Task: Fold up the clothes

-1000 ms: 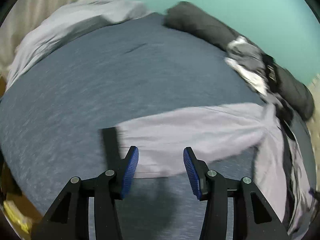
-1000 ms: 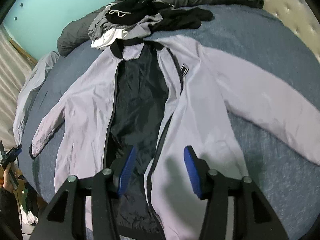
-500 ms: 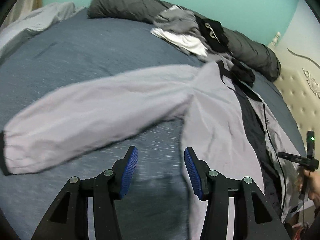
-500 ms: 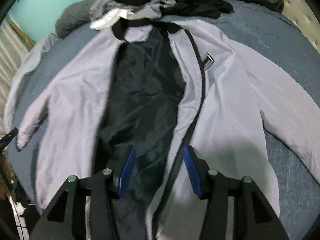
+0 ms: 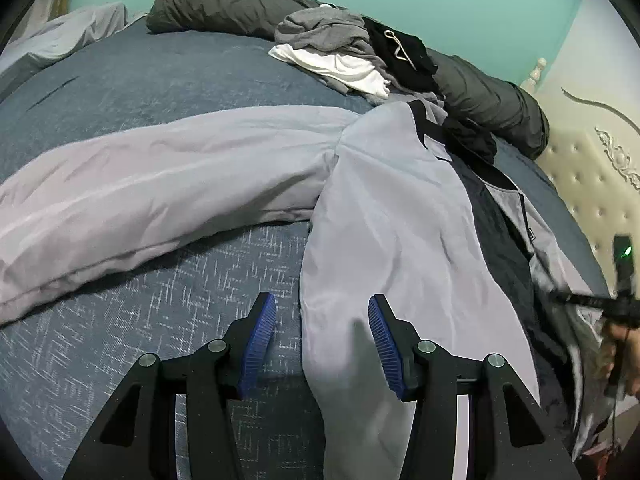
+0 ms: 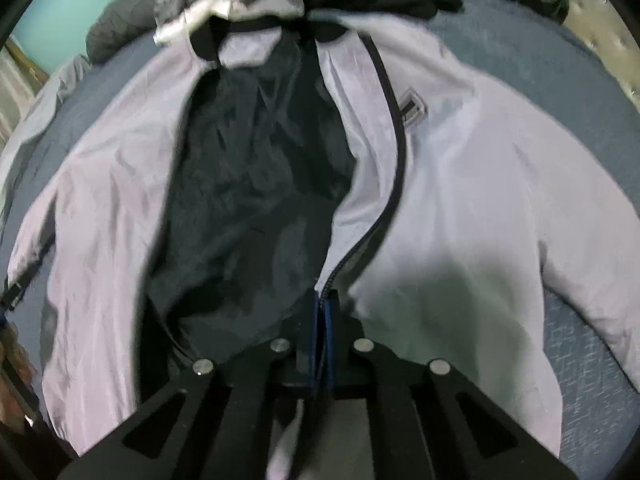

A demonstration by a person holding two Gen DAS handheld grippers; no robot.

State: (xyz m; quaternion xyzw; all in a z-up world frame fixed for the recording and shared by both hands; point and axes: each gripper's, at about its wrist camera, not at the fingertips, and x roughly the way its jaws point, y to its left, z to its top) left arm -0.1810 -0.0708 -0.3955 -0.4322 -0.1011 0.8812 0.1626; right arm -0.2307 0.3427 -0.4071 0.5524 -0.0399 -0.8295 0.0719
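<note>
My right gripper (image 6: 322, 312) has its jaws clenched on the zipper edge of the pale grey jacket (image 6: 460, 184), pinching the right front panel low down, where the black zipper (image 6: 394, 152) runs away from the jaws toward the collar. To the left of those jaws the jacket lies open, its dark lining (image 6: 256, 184) exposed, and beyond that the other front panel spreads flat. Right of the jaws the panel runs out to a sleeve, with bare blue bed cover (image 6: 592, 360) past its edge.

My left gripper (image 5: 322, 344) has its jaws released, pads apart. The jacket's side edge passes between them, cloth under the right pad and bare bed cover under the left; I cannot tell whether either pad touches. Ahead and left of these jaws the jacket's sleeve (image 5: 160, 188) stretches out across the bed, with open cover on both sides of it. Far ahead sits a pile of clothes (image 5: 344, 56) against a rolled dark grey duvet (image 5: 224, 8). At the far right a hand (image 5: 624, 344) holds the other gripper.
</note>
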